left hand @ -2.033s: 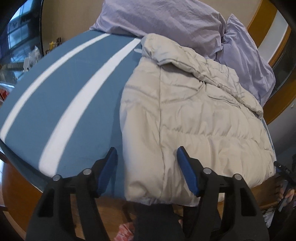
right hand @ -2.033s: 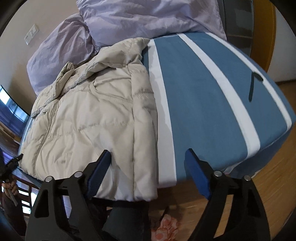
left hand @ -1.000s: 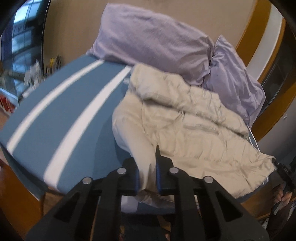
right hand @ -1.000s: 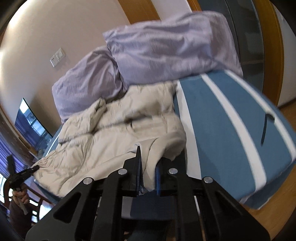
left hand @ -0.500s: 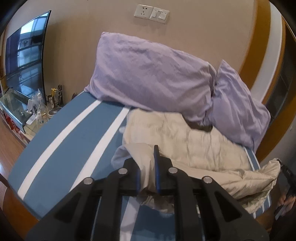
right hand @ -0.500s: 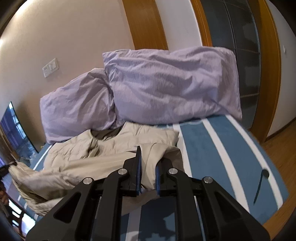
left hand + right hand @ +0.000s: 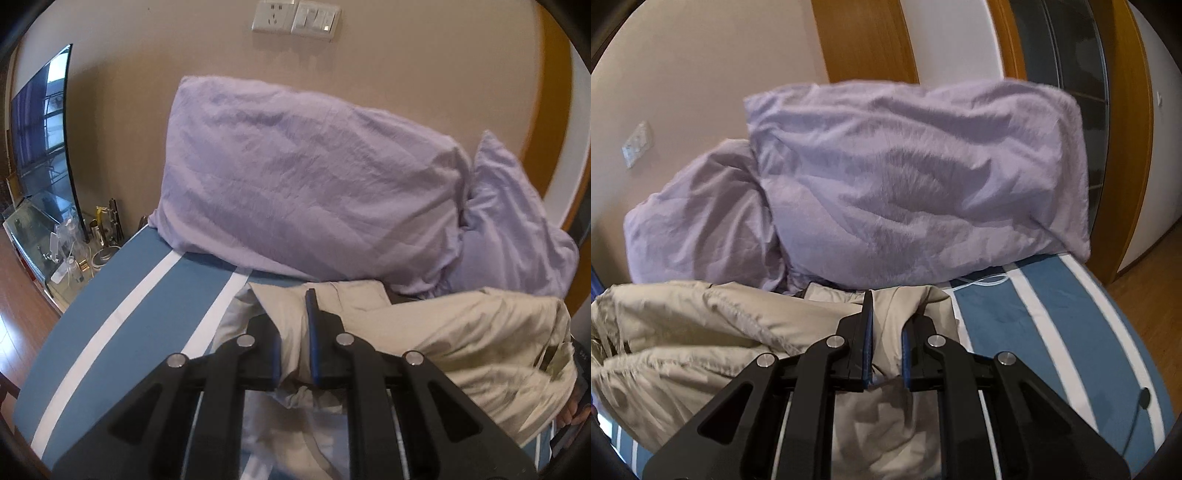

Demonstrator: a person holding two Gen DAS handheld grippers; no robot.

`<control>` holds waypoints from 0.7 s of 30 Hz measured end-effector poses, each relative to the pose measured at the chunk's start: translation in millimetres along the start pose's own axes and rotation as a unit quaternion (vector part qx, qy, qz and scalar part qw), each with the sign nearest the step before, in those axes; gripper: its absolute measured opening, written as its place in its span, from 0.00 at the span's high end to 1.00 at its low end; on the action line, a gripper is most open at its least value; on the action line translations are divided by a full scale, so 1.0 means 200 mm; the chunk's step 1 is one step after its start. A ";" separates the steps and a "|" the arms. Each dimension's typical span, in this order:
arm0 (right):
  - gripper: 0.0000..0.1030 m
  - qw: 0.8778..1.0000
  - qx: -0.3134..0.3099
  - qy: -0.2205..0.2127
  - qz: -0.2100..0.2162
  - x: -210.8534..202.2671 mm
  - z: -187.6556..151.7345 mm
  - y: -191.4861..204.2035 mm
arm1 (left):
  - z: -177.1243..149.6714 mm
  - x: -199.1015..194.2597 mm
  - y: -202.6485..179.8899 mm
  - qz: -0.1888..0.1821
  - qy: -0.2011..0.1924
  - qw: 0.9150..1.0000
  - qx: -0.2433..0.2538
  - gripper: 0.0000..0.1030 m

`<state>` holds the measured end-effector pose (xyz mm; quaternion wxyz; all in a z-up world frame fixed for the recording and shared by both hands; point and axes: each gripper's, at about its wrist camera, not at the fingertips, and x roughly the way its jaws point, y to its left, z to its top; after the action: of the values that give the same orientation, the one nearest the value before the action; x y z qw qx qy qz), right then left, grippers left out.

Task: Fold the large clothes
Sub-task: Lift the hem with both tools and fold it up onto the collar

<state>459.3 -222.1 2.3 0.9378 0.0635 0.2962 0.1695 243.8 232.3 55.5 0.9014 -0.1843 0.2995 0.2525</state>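
A beige quilted jacket (image 7: pixel 461 332) lies on a blue bed with white stripes (image 7: pixel 140 314). In the left wrist view my left gripper (image 7: pixel 295 332) is shut on one corner of the jacket's hem, lifted off the bed and carried toward the pillows. My right gripper (image 7: pixel 886 332) is shut on the other hem corner of the jacket (image 7: pixel 701 332) in the right wrist view. The raised lower half of the jacket hangs between the two grippers, over the part still lying flat. The jacket's collar end is hidden behind the lifted cloth.
Two lilac pillows (image 7: pixel 306 192) (image 7: pixel 916 184) lean against the wall at the head of the bed. A side table with bottles (image 7: pixel 74 254) and a dark screen (image 7: pixel 40 129) stand at the left. A black cable (image 7: pixel 1137 413) lies on the bed's right side (image 7: pixel 1052 332). A wooden door frame (image 7: pixel 1126 129) is at the right.
Both grippers closed on the jacket's hem corners, then rose and carried the hem forward toward the pillows, folding the lower half over the upper half.
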 end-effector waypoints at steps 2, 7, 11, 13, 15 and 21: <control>0.88 1.000 0.008 0.012 -0.004 0.13 0.01 0.00 | 0.02 0.11 -0.02 0.009 0.008 1.000 0.000 0.88; 0.88 0.999 0.026 0.041 -0.017 0.41 0.00 -0.01 | 0.02 0.39 -0.05 0.030 0.027 0.999 0.000 0.88; 0.87 0.997 0.038 0.061 -0.028 0.57 -0.03 -0.02 | -0.02 0.58 -0.06 0.046 0.044 0.998 -0.006 0.87; 0.87 0.996 0.046 0.069 -0.031 0.63 -0.05 -0.04 | -0.04 0.66 -0.04 0.051 0.052 0.997 -0.016 0.86; 0.87 0.995 0.054 0.076 -0.031 0.67 -0.05 -0.05 | -0.06 0.72 -0.02 0.054 0.056 0.997 -0.026 0.84; 0.76 0.992 0.072 0.100 -0.022 0.71 -0.05 -0.08 | -0.07 0.79 -0.03 0.060 0.051 0.996 -0.031 0.71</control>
<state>566.3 -185.9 -85.4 0.8998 0.1069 0.4017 0.1323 350.8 275.3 -54.2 0.8619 -0.2069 0.3478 0.3055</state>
